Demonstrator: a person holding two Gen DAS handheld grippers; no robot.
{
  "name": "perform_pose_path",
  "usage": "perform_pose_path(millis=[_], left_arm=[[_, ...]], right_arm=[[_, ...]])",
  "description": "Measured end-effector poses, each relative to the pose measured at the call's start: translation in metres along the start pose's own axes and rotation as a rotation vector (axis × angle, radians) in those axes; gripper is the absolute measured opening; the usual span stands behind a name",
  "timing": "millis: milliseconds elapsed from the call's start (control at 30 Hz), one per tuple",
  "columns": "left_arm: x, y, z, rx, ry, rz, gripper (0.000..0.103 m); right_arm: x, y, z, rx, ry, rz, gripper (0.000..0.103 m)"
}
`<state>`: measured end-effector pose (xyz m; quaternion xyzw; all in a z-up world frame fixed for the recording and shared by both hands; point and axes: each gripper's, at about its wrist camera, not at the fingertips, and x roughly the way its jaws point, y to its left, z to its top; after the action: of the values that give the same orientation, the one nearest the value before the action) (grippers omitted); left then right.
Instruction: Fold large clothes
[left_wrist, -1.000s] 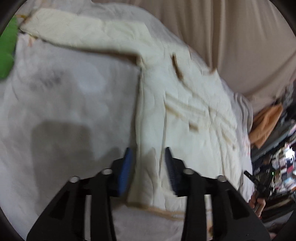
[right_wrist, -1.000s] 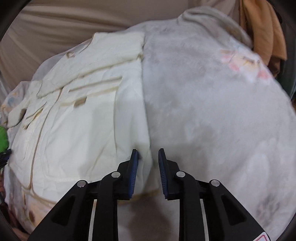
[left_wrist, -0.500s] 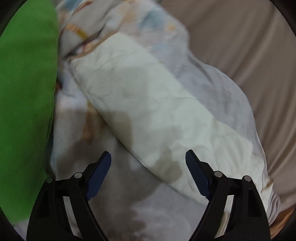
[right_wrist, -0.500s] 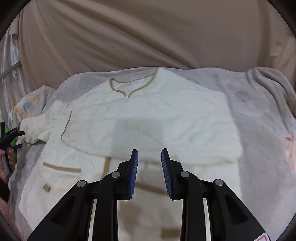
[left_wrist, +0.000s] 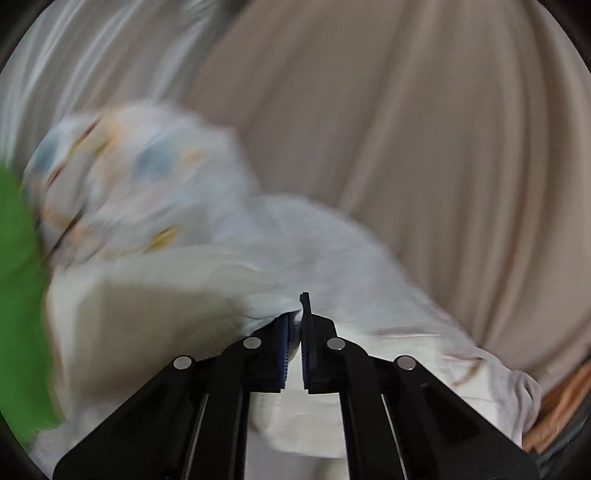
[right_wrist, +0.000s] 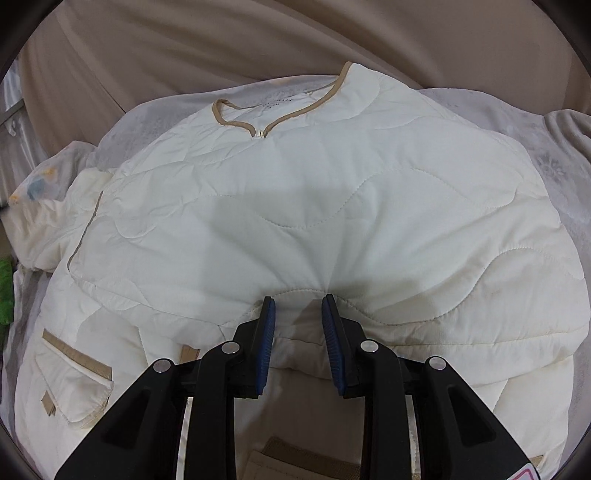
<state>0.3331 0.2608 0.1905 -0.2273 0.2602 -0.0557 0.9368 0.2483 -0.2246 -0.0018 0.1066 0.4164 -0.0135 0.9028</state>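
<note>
while my right gripper (right_wrist: 297, 301) pinches a folded edge of the cream jacket (right_wrist: 314, 206) at lower centre, my left gripper (left_wrist: 300, 321) has just snapped closed on its sleeve (left_wrist: 155, 295).

Cream quilted jacket (right_wrist: 332, 177) lies spread on the bed, tan-trimmed neckline at the far end, one side folded across its body, flap pocket showing at lower left
</note>
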Motion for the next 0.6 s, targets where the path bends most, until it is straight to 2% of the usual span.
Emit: perform_pose_path(millis=[67,133,200,267,333,367,400,467,533,600], left_arm=[[-0.021,-0.076,-0.006,0.127,-0.032,-0.119,0.004],[-0.032,-0.154,-0.025,0.255,-0.027,-0.239,0.004],[-0.028,-0.229,-0.062,0.370,0.043,-0.354,0.005],[-0.012,-0.286,-0.108,0.464,0.126,-0.413,0.007],[0.015,-0.326,-0.160,0.531,0.225,-0.429,0.011],[0.032,-0.339,-0.188,0.552,0.284,-0.429,0.021],[0.049,-0.347,-0.218,0.574,0.342,-0.421,0.041],[0.078,-0.351,-0.267,0.610,0.421,-0.380,0.057],[0.094,-0.344,-0.310,0.670,0.462,-0.301,0.057],[0.099,-0.332,-0.334,0.704,0.525,-0.251,0.057]], right_arm=[[-0.003,-0.006,-0.001,0.019,-0.007,0.019,0.027],[-0.011,-0.013,-0.002,0.063,-0.023,0.056,0.027],[-0.026,-0.023,-0.005,0.127,-0.036,0.102,0.027],[-0.046,-0.035,-0.011,0.160,-0.050,0.140,0.027],[-0.073,-0.051,-0.021,0.158,-0.078,0.124,0.028],[-0.084,-0.059,-0.026,0.151,-0.088,0.105,0.030],[-0.096,-0.069,-0.034,0.144,-0.098,0.074,0.032],[-0.115,-0.088,-0.049,0.136,-0.106,0.014,0.037],[-0.129,-0.110,-0.068,0.140,-0.100,-0.044,0.039],[-0.140,-0.126,-0.081,0.151,-0.095,-0.076,0.041]])
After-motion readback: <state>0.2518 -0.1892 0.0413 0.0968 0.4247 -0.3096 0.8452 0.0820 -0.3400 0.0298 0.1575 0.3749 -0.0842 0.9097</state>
